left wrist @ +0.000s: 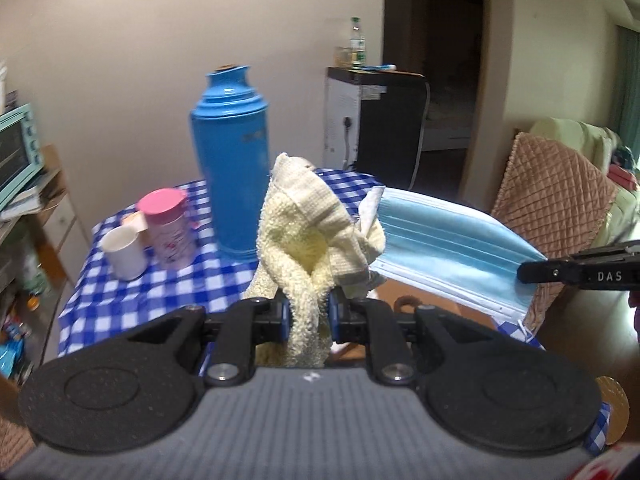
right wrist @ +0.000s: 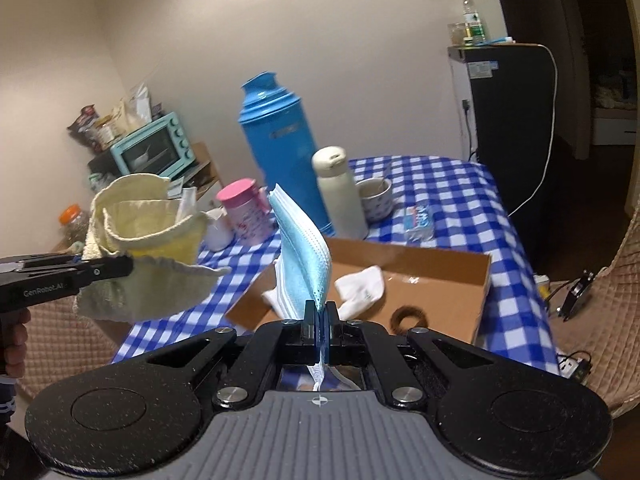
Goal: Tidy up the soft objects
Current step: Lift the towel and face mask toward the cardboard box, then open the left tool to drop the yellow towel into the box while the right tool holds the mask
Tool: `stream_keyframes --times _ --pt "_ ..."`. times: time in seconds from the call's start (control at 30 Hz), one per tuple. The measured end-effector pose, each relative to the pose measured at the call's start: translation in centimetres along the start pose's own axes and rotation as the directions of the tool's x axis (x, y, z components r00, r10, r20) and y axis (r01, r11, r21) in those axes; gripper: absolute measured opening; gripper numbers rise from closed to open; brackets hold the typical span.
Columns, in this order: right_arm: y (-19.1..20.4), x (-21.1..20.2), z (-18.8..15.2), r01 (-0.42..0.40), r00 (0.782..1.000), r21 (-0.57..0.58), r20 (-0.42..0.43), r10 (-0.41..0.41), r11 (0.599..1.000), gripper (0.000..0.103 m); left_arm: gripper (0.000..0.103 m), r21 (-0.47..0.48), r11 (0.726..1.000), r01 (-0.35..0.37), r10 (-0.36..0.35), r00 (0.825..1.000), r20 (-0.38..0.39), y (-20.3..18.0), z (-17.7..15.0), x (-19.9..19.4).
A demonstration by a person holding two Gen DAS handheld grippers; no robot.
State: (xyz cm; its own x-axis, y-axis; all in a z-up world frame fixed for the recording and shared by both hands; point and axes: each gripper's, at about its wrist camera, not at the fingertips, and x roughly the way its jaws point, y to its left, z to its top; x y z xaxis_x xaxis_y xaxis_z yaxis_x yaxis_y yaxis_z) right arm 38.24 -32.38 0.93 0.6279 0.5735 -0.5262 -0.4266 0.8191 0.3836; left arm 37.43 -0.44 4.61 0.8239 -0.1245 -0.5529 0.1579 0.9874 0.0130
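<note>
Lifted centre-frame for sorting into the brown cardboard box (right wrist: 440, 280): crumpled yellow terry towel (left wrist: 304, 240) clamped by left gripper (left wrist: 306, 312), pleated blue face mask (right wrist: 304, 256) pinched by right gripper (right wrist: 320, 320).

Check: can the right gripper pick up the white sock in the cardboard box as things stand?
Probably not yet. The right gripper is shut on the blue face mask, so its jaws are taken. The path to the white sock in the cardboard box looks otherwise free.

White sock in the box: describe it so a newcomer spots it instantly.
Start at the blue-checked table, then the open cardboard box on its near side. The white sock lies crumpled on the box floor, the only white item there, beside a small brown ring.
</note>
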Motion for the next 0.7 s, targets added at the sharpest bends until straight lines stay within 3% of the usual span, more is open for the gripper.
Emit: stream_keyframes --times 0.7 --pt "-4.7 6.9 2.2 0.060 0.997 0.007 -0.057 -0.059 0.998 0.002 0.016 0.111 0.992 0.056 -0.044 0.993 -0.105 -2.5 1.4 11.7"
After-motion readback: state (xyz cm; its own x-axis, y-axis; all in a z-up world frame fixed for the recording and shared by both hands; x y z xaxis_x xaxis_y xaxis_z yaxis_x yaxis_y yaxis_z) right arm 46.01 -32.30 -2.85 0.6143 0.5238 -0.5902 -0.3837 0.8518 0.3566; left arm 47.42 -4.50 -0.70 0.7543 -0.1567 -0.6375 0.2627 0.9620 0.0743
